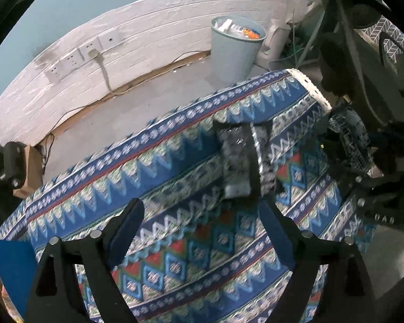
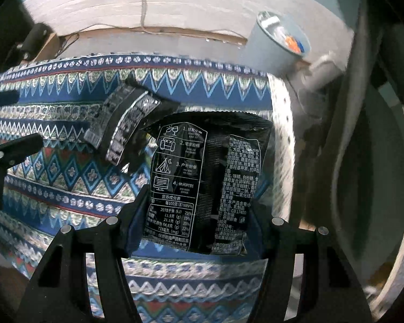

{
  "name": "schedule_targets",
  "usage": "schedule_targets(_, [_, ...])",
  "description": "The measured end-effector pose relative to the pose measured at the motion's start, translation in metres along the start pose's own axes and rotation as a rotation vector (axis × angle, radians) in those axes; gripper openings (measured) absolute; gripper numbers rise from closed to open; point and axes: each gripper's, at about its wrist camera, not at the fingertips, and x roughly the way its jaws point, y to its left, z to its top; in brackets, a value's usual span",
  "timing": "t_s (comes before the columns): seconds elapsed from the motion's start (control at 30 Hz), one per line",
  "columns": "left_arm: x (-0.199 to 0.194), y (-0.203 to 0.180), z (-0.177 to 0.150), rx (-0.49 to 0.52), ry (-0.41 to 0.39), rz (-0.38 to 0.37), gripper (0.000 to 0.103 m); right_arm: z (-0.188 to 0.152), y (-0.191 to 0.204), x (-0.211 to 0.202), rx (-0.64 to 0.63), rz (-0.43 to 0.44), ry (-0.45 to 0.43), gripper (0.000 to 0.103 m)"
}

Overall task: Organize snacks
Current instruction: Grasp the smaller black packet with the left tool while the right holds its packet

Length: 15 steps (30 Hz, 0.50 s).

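Note:
A black snack bag (image 1: 241, 158) with white print lies on the patterned blue tablecloth (image 1: 121, 183); it also shows in the right wrist view (image 2: 121, 123). My left gripper (image 1: 202, 231) is open and empty, just short of that bag. My right gripper (image 2: 194, 220) is shut on a second black snack bag (image 2: 204, 183) with a printed nutrition table, held upright above the cloth (image 2: 67, 177). That held bag (image 1: 350, 140) and the right gripper show at the right in the left wrist view. The left gripper's fingers (image 2: 10, 150) show at the left edge of the right wrist view.
A pale grey bin (image 1: 235, 51) holding litter stands on the floor beyond the table; it also shows in the right wrist view (image 2: 277, 45). A white wall with sockets (image 1: 78, 56) and a plugged cable lies behind. A blue box (image 1: 10, 269) sits at the left edge. Dark stands are at the right.

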Motion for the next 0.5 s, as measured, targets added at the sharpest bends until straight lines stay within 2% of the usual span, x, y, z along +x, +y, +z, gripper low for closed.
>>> schedule_targets(0.23, [0.034, -0.017, 0.023, -0.007, 0.045, -0.004, 0.090, 0.006, -0.017, 0.022, -0.044, -0.002, 0.003, 0.063])
schedule_targets(0.5, [0.060, -0.027, 0.040, -0.051, 0.022, -0.035, 0.090, 0.001, -0.028, 0.036, -0.011, 0.037, 0.026, 0.063])
